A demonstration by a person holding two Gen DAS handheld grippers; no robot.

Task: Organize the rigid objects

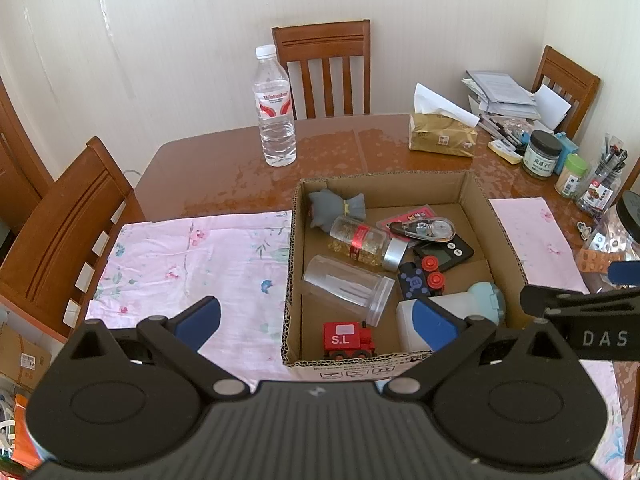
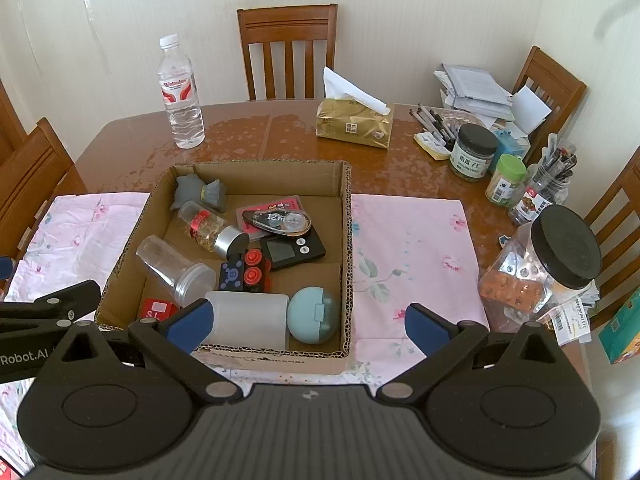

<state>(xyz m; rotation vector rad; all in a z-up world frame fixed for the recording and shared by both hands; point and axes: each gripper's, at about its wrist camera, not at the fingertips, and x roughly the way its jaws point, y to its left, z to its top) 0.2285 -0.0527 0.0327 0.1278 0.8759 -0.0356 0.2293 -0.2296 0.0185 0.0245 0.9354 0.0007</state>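
**Box full, both grippers empty**

While both tools hover at the near edge, the tabletop (image 2: 280, 132) carries a pink cloth (image 2: 408, 248) with a cardboard box (image 2: 347, 240) set on it. Everything rigid lies loose in the box, tipped on its side as if dropped in rather than arranged: a white container (image 2: 248, 318), a clear jar (image 2: 176, 266), a gold-filled bottle (image 2: 208, 230), a black scale (image 2: 292, 250), a toy train (image 2: 244, 272), a tape dispenser (image 2: 282, 220). This fits either a box just filled or one awaiting sorting. The left gripper (image 1: 316, 320) and right gripper (image 2: 306, 322) are spread wide, holding nothing.
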